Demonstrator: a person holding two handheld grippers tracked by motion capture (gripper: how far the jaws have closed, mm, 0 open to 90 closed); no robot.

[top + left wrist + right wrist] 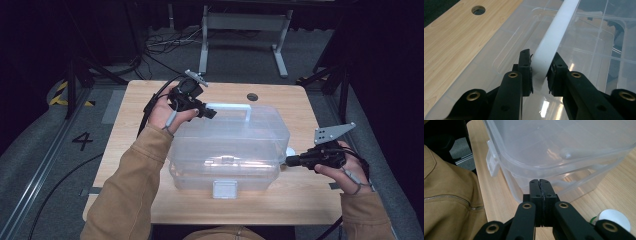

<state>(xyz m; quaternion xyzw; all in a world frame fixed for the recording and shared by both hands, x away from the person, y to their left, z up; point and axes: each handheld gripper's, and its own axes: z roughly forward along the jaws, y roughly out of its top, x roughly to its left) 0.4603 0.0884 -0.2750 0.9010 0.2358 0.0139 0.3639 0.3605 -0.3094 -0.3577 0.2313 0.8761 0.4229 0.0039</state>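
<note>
Nearest the person, at the front edge of the table [150, 210], a white latch [224, 189] is hanging on the front wall of a clear plastic box [227, 150], and from here it is looking as if it is not yet undone, though I cannot be sure. The box is sitting in the middle of the table, lid on, with nothing that I can make out inside.

Toward the right edge, the right tool [290, 161] is lying level with its jaws pressed fully together on nothing, their tips sitting right at the box's right end wall, just under the rim of the lid [554, 162]; whether they are actually touching the plastic I cannot tell. A small white round thing [615, 218] is lying on the table just beside that tool.

Farther back, over the box's far left corner, the left tool [540, 75] is closing on the left end of the white handle [549, 42] that is running along the top of the lid. Its jaws are standing partly open, with the pads pressing on the strap from both sides.

Beyond the box, a round hole [252, 96] is showing near the far edge.

My reading is that the work is just beginning: the grip on the handle is made, while lifting or opening the box is all yet to come.
</note>
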